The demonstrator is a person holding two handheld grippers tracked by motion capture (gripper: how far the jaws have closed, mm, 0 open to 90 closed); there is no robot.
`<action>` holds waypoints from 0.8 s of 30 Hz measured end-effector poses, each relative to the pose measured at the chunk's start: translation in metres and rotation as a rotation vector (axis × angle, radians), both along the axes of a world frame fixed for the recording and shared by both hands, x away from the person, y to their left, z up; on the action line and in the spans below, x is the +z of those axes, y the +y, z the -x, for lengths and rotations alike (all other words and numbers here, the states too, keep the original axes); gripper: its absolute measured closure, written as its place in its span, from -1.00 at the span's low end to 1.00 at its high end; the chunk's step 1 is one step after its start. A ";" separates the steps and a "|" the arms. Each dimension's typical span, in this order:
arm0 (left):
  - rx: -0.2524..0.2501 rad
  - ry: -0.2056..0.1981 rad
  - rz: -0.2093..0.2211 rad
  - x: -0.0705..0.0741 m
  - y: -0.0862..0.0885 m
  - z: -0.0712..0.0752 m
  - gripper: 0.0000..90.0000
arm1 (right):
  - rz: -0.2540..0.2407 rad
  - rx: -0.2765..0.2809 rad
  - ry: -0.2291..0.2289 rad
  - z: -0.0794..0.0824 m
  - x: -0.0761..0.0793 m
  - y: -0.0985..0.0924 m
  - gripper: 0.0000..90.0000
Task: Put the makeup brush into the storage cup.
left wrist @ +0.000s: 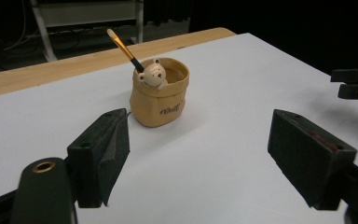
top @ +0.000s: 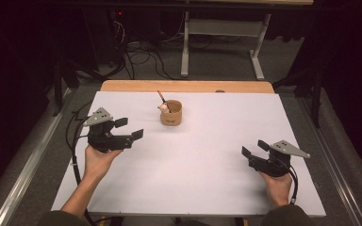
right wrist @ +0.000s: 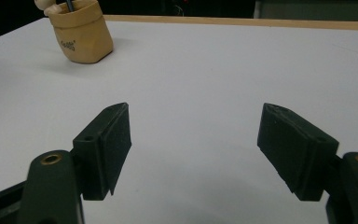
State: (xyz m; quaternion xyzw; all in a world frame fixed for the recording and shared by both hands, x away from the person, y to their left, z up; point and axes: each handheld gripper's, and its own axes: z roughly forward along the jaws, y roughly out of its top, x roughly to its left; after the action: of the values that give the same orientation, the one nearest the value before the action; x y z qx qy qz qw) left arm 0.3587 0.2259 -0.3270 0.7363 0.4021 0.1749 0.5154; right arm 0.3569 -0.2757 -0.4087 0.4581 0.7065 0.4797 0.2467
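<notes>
Tan sack-shaped ceramic pot (top: pixel 171 114): upright on bench, toward far edge, near centre; dark lettering on front.
Small cream bear figurine (left wrist: pixel 153 75): at pot rim, head above edge.
Paintbrush with black handle and pale tip (left wrist: pixel 123 48): standing in pot, leaning, tip uppermost.
White sheet-covered bench (top: pixel 193 160): light wood strip (top: pixel 184 86) exposed along far edge.
Grey metal-legged frame (top: pixel 221 42): on floor beyond bench.
Black cables (top: pixel 141 59): tangled on grey floor, far left.

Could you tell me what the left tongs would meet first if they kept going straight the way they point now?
Probably the tan bear pot holding a paintbrush; it sits ahead of the open left tongs, slightly off-centre, so they might just miss it.
</notes>
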 end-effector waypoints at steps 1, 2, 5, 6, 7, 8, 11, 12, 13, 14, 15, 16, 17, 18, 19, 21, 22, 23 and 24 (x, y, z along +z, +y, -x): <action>0.000 0.002 -0.003 -0.001 0.000 0.000 -0.53 | 0.000 0.000 0.000 0.000 0.000 0.000 -0.39; 0.001 0.003 -0.005 -0.002 0.001 0.001 -0.52 | -0.001 0.000 0.000 0.000 0.000 0.000 -0.39; 0.008 0.004 -0.007 -0.005 0.002 0.003 -0.52 | -0.005 0.001 0.006 0.000 0.000 0.001 -0.39; 0.004 0.008 -0.001 -0.006 0.002 0.005 -0.52 | -0.004 0.003 0.004 0.000 0.000 0.001 -0.39; 0.003 0.007 -0.002 -0.007 0.002 0.006 -0.51 | -0.004 0.006 0.006 0.000 0.000 0.001 -0.39; 0.004 0.008 -0.001 -0.008 0.002 0.007 -0.51 | -0.005 0.007 0.009 0.000 0.000 0.001 -0.39; 0.003 0.011 -0.005 -0.011 0.002 0.009 -0.51 | -0.005 0.006 0.004 0.000 0.000 0.002 -0.38; 0.001 0.013 -0.006 -0.012 0.002 0.009 -0.50 | -0.005 0.008 0.002 0.000 0.000 0.002 -0.39; -0.001 0.017 -0.009 -0.014 0.002 0.010 -0.50 | -0.005 0.009 0.001 0.000 0.000 0.002 -0.39; -0.001 0.018 -0.009 -0.015 0.002 0.010 -0.49 | -0.006 0.010 0.002 0.000 0.000 0.002 -0.38; -0.005 0.017 -0.010 -0.017 0.001 0.011 -0.49 | -0.006 0.010 0.002 0.000 0.000 0.002 -0.38; -0.009 0.018 -0.015 -0.018 0.001 0.011 -0.48 | -0.002 0.012 -0.001 0.000 0.000 0.002 -0.38; -0.010 0.018 -0.019 -0.020 0.001 0.012 -0.48 | -0.002 0.014 -0.004 0.001 0.000 0.002 -0.38; -0.010 0.018 -0.022 -0.022 0.001 0.013 -0.48 | -0.006 0.013 0.000 0.001 0.001 0.002 -0.38; -0.008 0.020 -0.023 -0.023 0.001 0.013 -0.48 | -0.006 0.014 -0.005 0.001 0.001 0.002 -0.37; -0.010 0.020 -0.020 -0.026 0.001 0.014 -0.48 | -0.001 0.020 -0.008 0.001 0.001 0.003 -0.37; -0.008 0.019 -0.016 -0.027 0.001 0.015 -0.47 | -0.003 0.018 -0.003 0.002 0.001 0.003 -0.37; -0.010 0.020 -0.016 -0.028 0.001 0.015 -0.47 | -0.002 0.020 -0.006 0.001 0.001 0.003 -0.37; -0.012 0.022 -0.014 -0.029 0.001 0.015 -0.47 | -0.003 0.020 -0.006 0.001 0.001 0.003 -0.37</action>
State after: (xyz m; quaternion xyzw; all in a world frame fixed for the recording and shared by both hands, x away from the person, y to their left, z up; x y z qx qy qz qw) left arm 0.3433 0.2272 -0.3559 0.7444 0.4019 0.1664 0.5067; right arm 0.3556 -0.2729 -0.4080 0.4500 0.7097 0.4844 0.2434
